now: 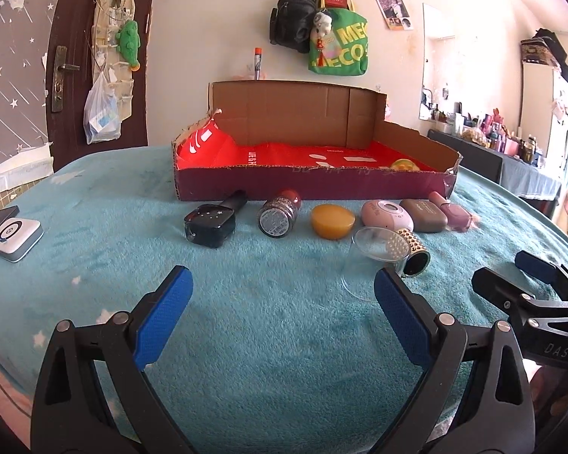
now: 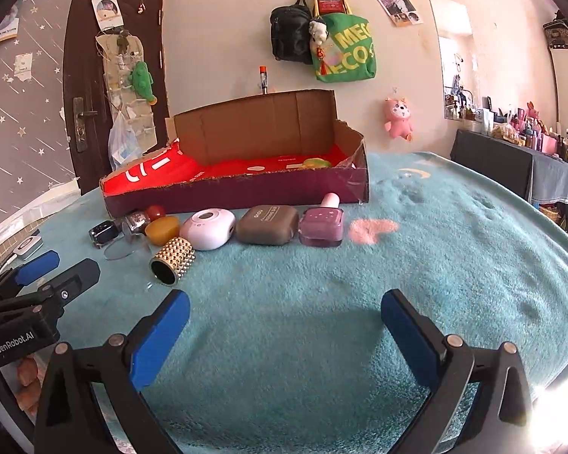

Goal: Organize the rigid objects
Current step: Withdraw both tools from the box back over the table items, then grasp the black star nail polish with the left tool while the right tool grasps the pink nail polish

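Seven small items are lying before the cardboard box, which is holding one yellowish object; left tongs and right tongs are hovering spread, empty.

Bright daylight, glare lower right, heavy fisheye edge warp.

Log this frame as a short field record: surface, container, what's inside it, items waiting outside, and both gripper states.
surface: teal blanket
container: open cardboard box, red lining
in box: one yellowish item, right end
outside, in front of box: black bottle, glitter bottle, amber soap, pink case, brown case, purple bottle, studded tube, clear cup
left gripper: open, empty
right gripper: open, empty
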